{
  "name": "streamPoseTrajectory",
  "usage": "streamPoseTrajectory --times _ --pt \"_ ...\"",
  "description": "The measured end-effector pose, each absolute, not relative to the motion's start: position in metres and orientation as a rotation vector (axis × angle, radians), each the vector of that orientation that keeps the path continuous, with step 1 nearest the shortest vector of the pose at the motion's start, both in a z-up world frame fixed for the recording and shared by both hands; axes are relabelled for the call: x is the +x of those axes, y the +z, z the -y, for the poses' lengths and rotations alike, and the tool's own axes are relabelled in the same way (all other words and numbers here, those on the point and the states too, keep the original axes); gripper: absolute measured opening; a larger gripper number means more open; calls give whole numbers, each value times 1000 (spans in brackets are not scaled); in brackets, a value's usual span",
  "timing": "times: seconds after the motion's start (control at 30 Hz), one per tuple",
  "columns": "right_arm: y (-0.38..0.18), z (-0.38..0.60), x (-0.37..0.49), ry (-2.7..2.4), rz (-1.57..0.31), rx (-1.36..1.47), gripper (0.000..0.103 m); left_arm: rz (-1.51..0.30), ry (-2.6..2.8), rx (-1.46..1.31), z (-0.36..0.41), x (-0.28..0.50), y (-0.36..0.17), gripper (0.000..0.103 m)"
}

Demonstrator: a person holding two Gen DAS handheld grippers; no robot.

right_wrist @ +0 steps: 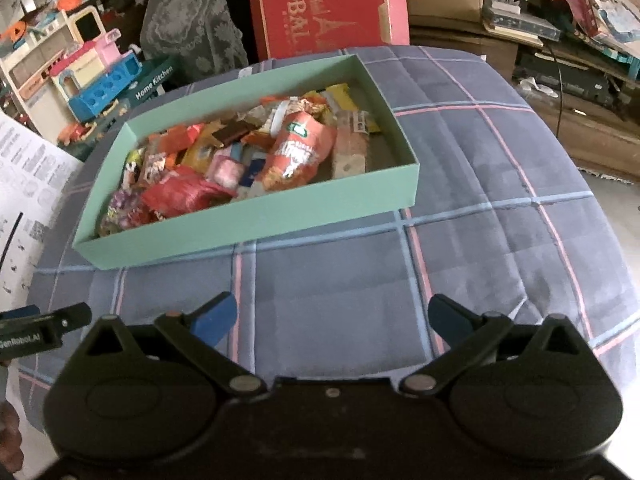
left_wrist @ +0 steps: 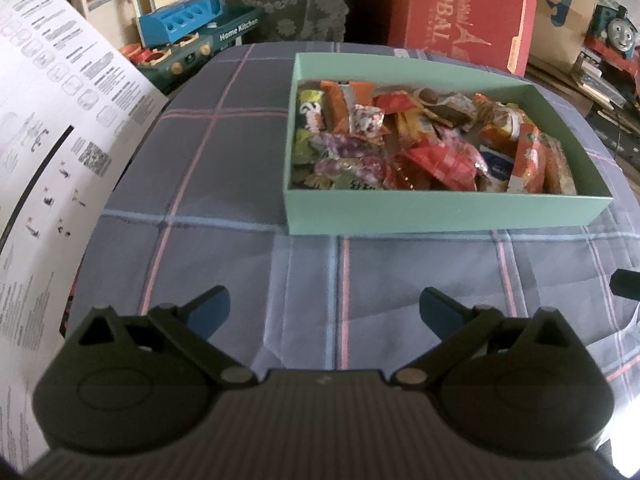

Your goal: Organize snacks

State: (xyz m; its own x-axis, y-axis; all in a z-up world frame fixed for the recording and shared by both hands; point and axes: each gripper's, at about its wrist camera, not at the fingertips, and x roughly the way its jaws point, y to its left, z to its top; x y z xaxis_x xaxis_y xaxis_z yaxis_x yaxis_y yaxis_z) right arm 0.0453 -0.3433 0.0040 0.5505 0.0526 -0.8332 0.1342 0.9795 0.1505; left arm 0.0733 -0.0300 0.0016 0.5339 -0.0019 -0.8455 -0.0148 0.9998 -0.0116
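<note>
Light: dim, indoor daylight.
Glare: seen at the right edges.
Blur: soft throughout.
Distortion: strong fisheye bending at borders.

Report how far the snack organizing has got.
Done: the snacks all lie piled in the green box on the plaid cloth; none shows outside it. In hand: nothing, the left gripper and right gripper have jaws open and empty, short of the box. Left: possibly sorting the jumbled pile.
</note>
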Motion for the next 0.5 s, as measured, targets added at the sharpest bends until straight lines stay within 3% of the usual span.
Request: streamPoseTrajectory --times 0.5 --pt "-2 334 48 -13 -1026 139 103 -1023 34 -27 20 66 -7 103"
